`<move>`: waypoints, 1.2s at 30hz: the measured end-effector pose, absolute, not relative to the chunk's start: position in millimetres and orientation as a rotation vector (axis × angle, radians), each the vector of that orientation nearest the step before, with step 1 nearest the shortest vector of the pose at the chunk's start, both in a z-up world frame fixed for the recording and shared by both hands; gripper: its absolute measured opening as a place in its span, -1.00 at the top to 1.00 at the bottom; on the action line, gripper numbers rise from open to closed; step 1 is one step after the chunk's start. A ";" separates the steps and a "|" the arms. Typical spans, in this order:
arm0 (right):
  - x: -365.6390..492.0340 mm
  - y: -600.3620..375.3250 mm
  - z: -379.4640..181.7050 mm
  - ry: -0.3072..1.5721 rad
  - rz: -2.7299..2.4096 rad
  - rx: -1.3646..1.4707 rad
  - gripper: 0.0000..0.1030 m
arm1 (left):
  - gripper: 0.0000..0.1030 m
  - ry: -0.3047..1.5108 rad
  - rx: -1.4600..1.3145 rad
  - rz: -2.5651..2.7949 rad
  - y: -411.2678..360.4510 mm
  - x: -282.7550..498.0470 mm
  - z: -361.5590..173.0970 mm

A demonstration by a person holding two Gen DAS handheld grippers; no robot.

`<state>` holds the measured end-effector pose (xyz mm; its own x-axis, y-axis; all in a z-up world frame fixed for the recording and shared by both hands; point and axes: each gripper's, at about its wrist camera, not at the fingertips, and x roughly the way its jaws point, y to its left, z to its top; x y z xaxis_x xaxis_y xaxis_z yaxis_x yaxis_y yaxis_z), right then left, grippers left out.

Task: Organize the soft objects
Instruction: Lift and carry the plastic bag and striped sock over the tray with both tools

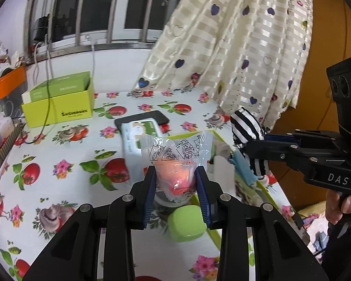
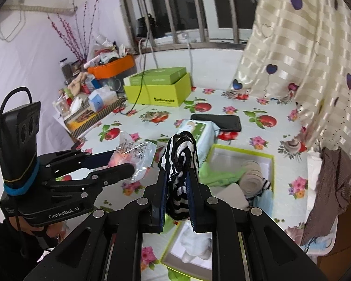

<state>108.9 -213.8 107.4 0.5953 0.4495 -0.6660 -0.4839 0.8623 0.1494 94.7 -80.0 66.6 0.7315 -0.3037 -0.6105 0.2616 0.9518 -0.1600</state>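
Striped black-and-white sock (image 2: 179, 178), balled up and limp, hangs pinched between the narrow jaws of the right gripper (image 2: 177, 201) above the green-rimmed box (image 2: 272, 164), probably to be dropped in with the other soft things. The left gripper (image 1: 175, 182) clamps a crinkly clear packet (image 1: 175, 161) holding something orange, raised over the flowered tablecloth (image 1: 58, 164).

Lived-in home: fruit-print tablecloth (image 2: 222, 98), heart-patterned curtain (image 2: 304, 58), barred window (image 2: 187, 7), cluttered side shelf.

Floral-clothed table (image 2: 257, 117) — phone (image 2: 216, 122), green box (image 2: 160, 92)
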 end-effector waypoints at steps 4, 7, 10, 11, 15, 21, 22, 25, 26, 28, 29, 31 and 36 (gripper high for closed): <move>106.0 -229.0 103.8 0.762 0.515 -0.030 0.71 | 0.33 0.693 -0.052 -0.345 -94.9 97.5 65.4; 104.7 -242.0 96.2 0.776 0.492 -0.015 0.71 | 0.33 0.698 -0.040 -0.365 -105.6 99.8 64.2; 104.6 -254.1 86.8 0.797 0.469 0.001 0.71 | 0.33 0.701 -0.034 -0.372 -111.8 102.4 63.4; 104.5 -257.0 84.1 0.802 0.463 0.004 0.71 | 0.33 0.702 -0.033 -0.372 -113.1 103.7 63.2; 104.0 -267.3 67.7 0.833 0.432 0.008 0.71 | 0.33 0.709 -0.029 -0.371 -116.8 108.1 62.0; 107.1 -276.0 43.7 0.881 0.398 0.017 0.71 | 0.33 0.726 -0.019 -0.376 -124.2 114.7 56.6; 107.4 -275.4 40.0 0.889 0.395 0.016 0.71 | 0.33 0.729 -0.018 -0.376 -125.3 115.6 55.5; 109.7 -275.0 23.0 0.923 0.364 -0.009 0.71 | 0.33 0.737 -0.014 -0.375 -128.0 119.3 52.7; 111.1 -275.7 16.4 0.938 0.355 -0.011 0.71 | 0.33 0.740 -0.013 -0.374 -128.7 120.9 51.8; 113.3 -276.4 6.2 0.958 0.343 -0.017 0.70 | 0.33 0.746 -0.011 -0.373 -130.3 123.6 50.1; 114.8 -276.7 0.4 0.971 0.340 -0.019 0.69 | 0.33 0.749 -0.009 -0.373 -131.4 125.2 48.8; 115.5 -277.0 -4.9 0.980 0.353 -0.001 0.65 | 0.33 0.756 -0.005 -0.372 -133.4 128.4 46.4; 112.8 -278.2 -1.2 0.966 0.369 0.018 0.23 | 0.33 0.777 0.003 -0.370 -139.3 141.1 39.2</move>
